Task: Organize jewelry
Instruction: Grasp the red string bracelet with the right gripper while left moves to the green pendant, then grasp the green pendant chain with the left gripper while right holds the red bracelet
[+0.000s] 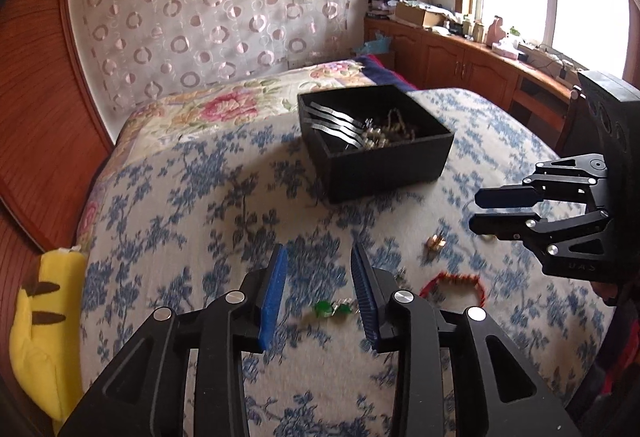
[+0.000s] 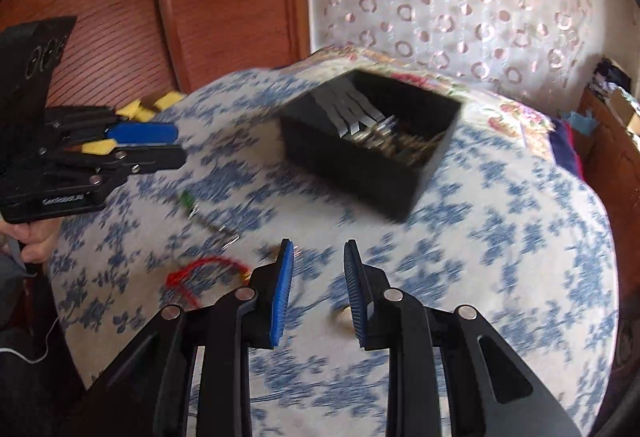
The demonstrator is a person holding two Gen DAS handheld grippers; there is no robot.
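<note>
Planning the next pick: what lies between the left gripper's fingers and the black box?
Only bare floral bedspread between left gripper and black box, per the left wrist view.

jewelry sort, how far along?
Partway. Done: the black box already holds chains and metal pieces. In hand: nothing; left gripper and right gripper are both open and empty. Left on the bedspread: green-stone piece, red bracelet, small gold piece.

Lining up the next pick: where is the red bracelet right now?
The red bracelet lies on the floral bedspread, just right of the left gripper in its view, near the green piece and short of the black box.
</note>
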